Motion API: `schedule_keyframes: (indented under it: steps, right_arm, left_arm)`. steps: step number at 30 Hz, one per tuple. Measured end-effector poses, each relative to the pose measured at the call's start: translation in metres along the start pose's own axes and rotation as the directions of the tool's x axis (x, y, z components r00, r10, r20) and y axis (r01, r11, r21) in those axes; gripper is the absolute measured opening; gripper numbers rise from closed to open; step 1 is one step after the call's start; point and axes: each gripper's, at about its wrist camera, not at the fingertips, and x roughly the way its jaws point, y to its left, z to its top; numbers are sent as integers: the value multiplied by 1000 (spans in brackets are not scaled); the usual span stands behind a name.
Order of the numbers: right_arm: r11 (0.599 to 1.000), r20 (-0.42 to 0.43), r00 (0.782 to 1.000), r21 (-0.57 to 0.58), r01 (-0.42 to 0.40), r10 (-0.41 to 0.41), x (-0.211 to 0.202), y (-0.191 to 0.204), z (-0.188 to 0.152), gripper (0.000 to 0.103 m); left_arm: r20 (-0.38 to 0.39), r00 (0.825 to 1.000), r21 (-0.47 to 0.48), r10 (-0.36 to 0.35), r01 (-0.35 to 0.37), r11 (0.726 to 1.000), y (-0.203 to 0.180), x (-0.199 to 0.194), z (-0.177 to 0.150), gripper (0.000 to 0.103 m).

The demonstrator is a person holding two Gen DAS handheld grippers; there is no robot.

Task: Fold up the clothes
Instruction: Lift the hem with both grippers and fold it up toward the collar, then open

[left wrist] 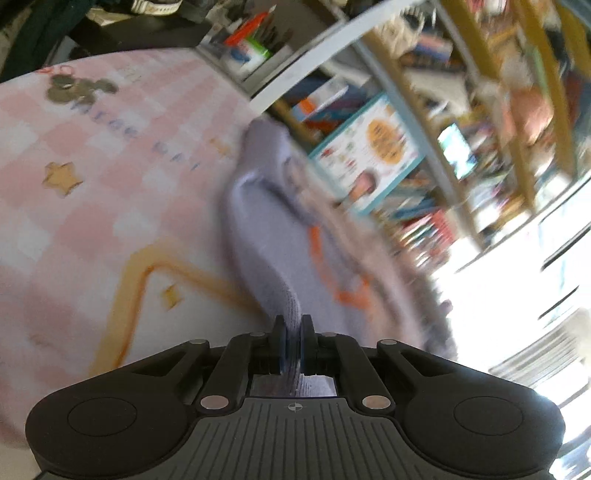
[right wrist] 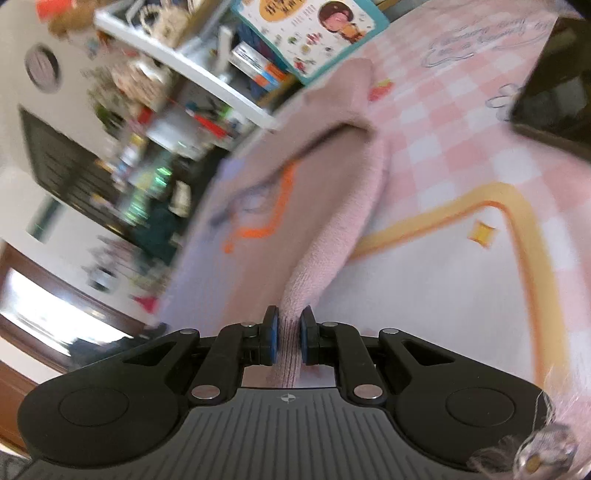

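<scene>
A pale pink knitted garment (right wrist: 325, 206) with an orange stitched line lies stretched over the pink checked blanket (right wrist: 461, 122). In the left wrist view the same garment (left wrist: 266, 236) looks lilac-grey and runs up from the fingers toward the shelves. My left gripper (left wrist: 293, 334) is shut on a fold of its edge, the cloth pinched between the blue pads. My right gripper (right wrist: 290, 330) is shut on another bunched edge of the garment, which rises as a ridge away from the jaws. Both views are motion-blurred.
The blanket (left wrist: 92, 192) carries a yellow star outline and a cartoon mouse print. Shelves with books and toys (left wrist: 388, 147) stand along its far edge, with a picture book (right wrist: 314, 33) leaning there. A dark object (right wrist: 550, 92) sits on the blanket at the right.
</scene>
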Motion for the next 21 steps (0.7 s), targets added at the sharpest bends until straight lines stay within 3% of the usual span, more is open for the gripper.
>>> schedule_keyframes:
  steps: [2, 5, 10, 15, 21]
  right_arm:
    - [998, 49, 996, -7, -70, 70, 3, 4, 12, 11]
    - [990, 124, 982, -10, -143, 144, 11, 7, 34, 11]
    - [971, 254, 940, 16, -240, 229, 24, 9, 77, 11]
    - [962, 338, 908, 22, -272, 249, 33, 9, 124, 11]
    - [965, 376, 906, 97, -245, 193, 60, -13, 166, 11]
  left_arm:
    - [75, 995, -26, -69, 71, 997, -4, 3, 10, 5]
    - [174, 971, -42, -165, 175, 984, -13, 14, 28, 5]
    - [248, 942, -59, -224, 246, 967, -23, 38, 65, 5]
    - [271, 939, -66, -211, 237, 969, -27, 62, 104, 5]
    - [265, 957, -118, -119, 154, 981, -9, 103, 132, 5]
